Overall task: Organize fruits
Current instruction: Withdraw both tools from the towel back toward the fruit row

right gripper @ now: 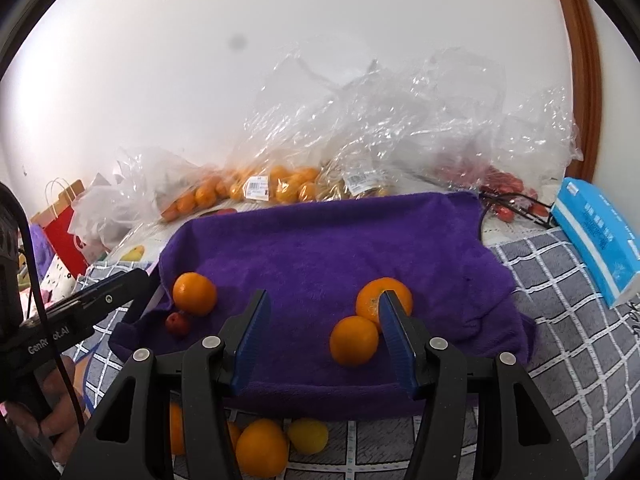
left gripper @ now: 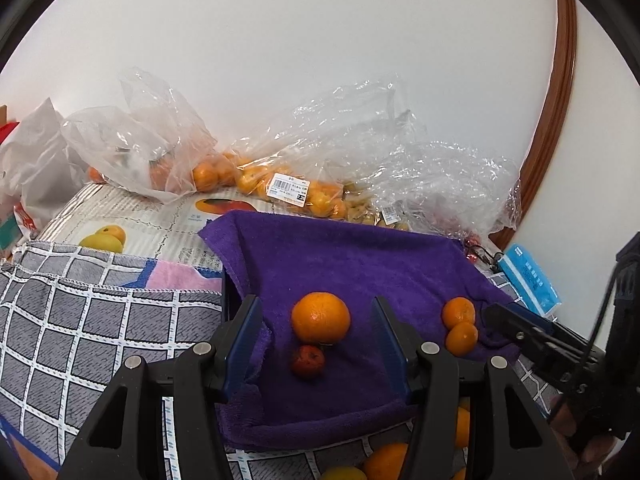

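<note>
A purple towel [left gripper: 360, 264] [right gripper: 328, 248] lies on the checked cloth. On it sit a large orange [left gripper: 320, 317] [right gripper: 195, 294] with a small red fruit [left gripper: 307, 361] [right gripper: 177, 323] next to it, and two oranges side by side [left gripper: 459, 312] [right gripper: 354, 341]. My left gripper [left gripper: 316, 344] is open and empty, its fingers on either side of the large orange and red fruit. My right gripper [right gripper: 324, 336] is open and empty, with the nearer of the two oranges just inside its right finger [right gripper: 394, 332]. It also shows at the right of the left wrist view [left gripper: 532, 336].
Clear plastic bags of oranges [left gripper: 256, 178] [right gripper: 276, 188] and other fruit line the wall. A blue tissue pack [right gripper: 596, 236] [left gripper: 528, 280] lies at the right. Loose oranges [right gripper: 262, 446] and a yellow fruit [right gripper: 308, 436] lie near the front edge. Bags [right gripper: 64, 224] stand at the left.
</note>
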The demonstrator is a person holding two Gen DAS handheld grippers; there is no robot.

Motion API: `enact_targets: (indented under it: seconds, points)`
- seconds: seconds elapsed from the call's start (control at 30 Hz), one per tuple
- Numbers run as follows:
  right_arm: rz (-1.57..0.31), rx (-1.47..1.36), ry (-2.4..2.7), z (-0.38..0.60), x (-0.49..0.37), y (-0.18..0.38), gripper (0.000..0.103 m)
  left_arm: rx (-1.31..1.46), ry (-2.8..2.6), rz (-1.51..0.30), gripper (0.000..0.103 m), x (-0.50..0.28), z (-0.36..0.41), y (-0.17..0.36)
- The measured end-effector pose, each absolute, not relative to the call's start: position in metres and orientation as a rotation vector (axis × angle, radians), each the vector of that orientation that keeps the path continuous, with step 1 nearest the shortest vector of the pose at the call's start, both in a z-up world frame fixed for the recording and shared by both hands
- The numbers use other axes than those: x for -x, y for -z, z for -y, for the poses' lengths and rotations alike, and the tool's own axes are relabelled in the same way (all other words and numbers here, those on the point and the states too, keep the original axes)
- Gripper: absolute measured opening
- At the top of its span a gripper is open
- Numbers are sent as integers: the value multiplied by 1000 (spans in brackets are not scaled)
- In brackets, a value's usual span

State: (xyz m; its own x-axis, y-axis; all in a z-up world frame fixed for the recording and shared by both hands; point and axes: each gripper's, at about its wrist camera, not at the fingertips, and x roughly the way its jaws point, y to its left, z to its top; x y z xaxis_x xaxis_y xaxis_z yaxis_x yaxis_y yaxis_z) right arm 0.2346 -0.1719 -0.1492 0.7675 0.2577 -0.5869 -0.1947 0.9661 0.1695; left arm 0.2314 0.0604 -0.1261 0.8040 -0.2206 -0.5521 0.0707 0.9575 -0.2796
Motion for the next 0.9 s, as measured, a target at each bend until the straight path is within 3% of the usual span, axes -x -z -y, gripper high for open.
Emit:
enact_targets:
  seconds: [0.33,0.5,0.77,0.9]
  points:
    - [-663,-117,-206,187,-206,139,55,207,142,-587,53,-226,-60,118]
    - [-706,-106,-176,190,-193,145,46,220,139,-566,53,-221,-70,108]
    - [-760,-113,-238,179,-169,159,45,283,127,-619,53,-202,-88,96]
    - [-773,-67,-257,166,-164,170,37,254,97,-663,53,-180,-91,106]
